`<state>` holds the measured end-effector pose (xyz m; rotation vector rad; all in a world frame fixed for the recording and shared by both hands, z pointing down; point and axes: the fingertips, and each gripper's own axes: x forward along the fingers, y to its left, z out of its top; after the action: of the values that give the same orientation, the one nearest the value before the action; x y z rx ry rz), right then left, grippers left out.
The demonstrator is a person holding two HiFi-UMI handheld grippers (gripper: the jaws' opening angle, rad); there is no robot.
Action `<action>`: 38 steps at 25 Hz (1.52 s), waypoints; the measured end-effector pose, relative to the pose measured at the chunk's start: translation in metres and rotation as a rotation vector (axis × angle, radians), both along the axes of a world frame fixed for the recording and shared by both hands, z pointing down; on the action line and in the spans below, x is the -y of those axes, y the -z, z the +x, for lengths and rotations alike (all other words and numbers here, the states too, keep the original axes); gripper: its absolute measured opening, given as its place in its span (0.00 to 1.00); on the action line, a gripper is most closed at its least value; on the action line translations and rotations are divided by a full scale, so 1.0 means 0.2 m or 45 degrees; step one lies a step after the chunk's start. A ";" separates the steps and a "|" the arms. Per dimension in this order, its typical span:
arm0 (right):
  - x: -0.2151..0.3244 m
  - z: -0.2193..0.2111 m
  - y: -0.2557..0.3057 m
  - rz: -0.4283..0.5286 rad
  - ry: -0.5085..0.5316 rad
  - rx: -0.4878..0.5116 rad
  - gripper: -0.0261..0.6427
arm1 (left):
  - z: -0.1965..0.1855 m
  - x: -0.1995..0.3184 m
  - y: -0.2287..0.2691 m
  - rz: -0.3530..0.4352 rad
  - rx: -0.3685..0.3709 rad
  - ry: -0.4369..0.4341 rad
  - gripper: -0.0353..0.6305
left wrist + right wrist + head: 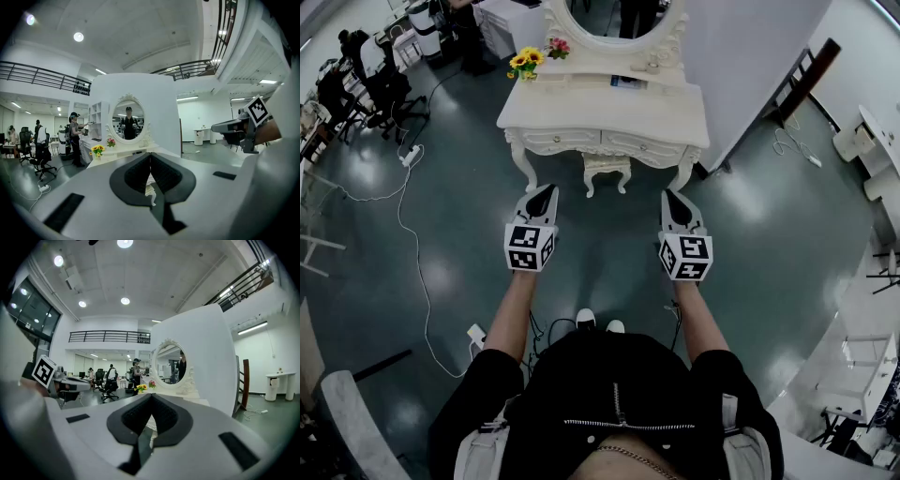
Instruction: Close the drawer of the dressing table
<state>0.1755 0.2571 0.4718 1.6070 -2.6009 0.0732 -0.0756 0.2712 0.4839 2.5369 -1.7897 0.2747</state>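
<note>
The white dressing table stands ahead on the grey floor, with an oval mirror, yellow flowers and a small stool tucked under it. Its two front drawers look flush. A dark patch shows on the raised shelf, and I cannot tell whether a drawer is open there. My left gripper and right gripper are held side by side well short of the table, both shut and empty. The left gripper view shows shut jaws facing the table; the right gripper view shows the same.
A white cable and a power strip lie on the floor at left. People and office chairs are at the upper left. A white partition wall rises right of the table, with white furniture at the far right.
</note>
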 end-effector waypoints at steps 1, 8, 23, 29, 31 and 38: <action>0.00 0.00 0.00 0.004 0.002 -0.002 0.05 | 0.00 0.01 0.00 0.000 -0.002 0.000 0.09; 0.04 -0.07 -0.01 0.017 0.021 -0.045 0.05 | -0.02 0.05 0.00 0.005 -0.005 -0.008 0.09; 0.22 -0.29 -0.03 -0.001 0.009 0.013 0.05 | -0.21 0.26 -0.05 0.020 0.000 -0.044 0.09; 0.38 -0.28 -0.09 -0.029 0.012 0.030 0.05 | -0.20 0.42 -0.08 0.018 -0.009 -0.043 0.09; 0.48 -0.28 -0.10 -0.035 0.017 0.031 0.05 | -0.19 0.51 -0.08 0.014 -0.009 -0.042 0.09; 0.96 -0.25 -0.06 -0.021 0.038 0.032 0.05 | -0.14 0.98 -0.04 0.028 -0.006 -0.020 0.09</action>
<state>0.1258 0.0643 0.4839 1.5715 -2.6354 0.1133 -0.1040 0.0757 0.4919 2.5654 -1.7815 0.2513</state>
